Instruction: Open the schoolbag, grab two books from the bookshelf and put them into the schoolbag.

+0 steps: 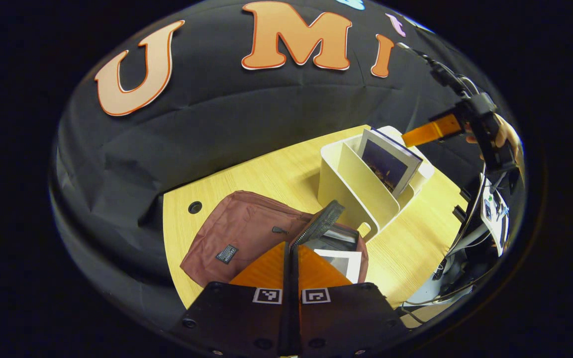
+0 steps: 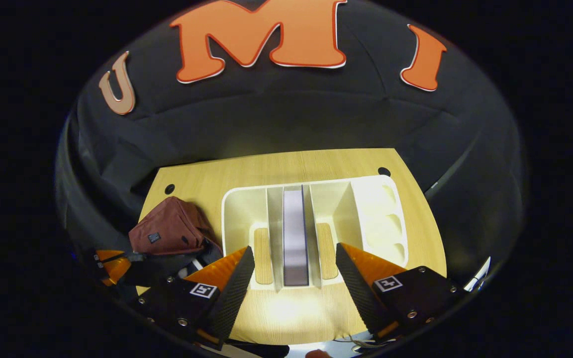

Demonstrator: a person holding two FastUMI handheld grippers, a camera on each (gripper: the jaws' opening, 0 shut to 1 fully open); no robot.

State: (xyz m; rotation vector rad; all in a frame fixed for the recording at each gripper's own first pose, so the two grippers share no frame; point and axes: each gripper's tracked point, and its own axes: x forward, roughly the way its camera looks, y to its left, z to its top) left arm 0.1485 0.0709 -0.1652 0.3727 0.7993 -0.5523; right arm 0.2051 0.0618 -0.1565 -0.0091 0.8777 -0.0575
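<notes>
The wooden table [image 2: 316, 164] carries everything under inspection. On it stands the cream bookshelf [image 2: 311, 199], a divided rack; in the right gripper view it sits squarely ahead, with one book [image 2: 295, 233] upright in a middle slot, seen edge-on. In the left gripper view the same bookshelf [image 1: 351, 184] lies beyond the bag, the book [image 1: 388, 161] leaning in its compartment with the cover showing.

The maroon schoolbag [image 1: 239, 233] lies flat on the table beside the bookshelf. Its mouth is open, the zipper edge [image 1: 319, 223] lifted, and a book [image 1: 338, 248] with a pale cover lies inside the opening.

The left gripper [image 1: 291, 268] has its fingers together, pinching the lifted zipper edge of the schoolbag and holding it up. In the right gripper view that gripper [image 2: 112, 263] shows beside the schoolbag [image 2: 169, 231].

The right gripper [image 2: 295, 281] hangs with fingers wide apart, empty, lined up with the upright book. The left gripper view shows it [image 1: 433, 130] above the bookshelf, held in a hand [image 1: 508, 136].
</notes>
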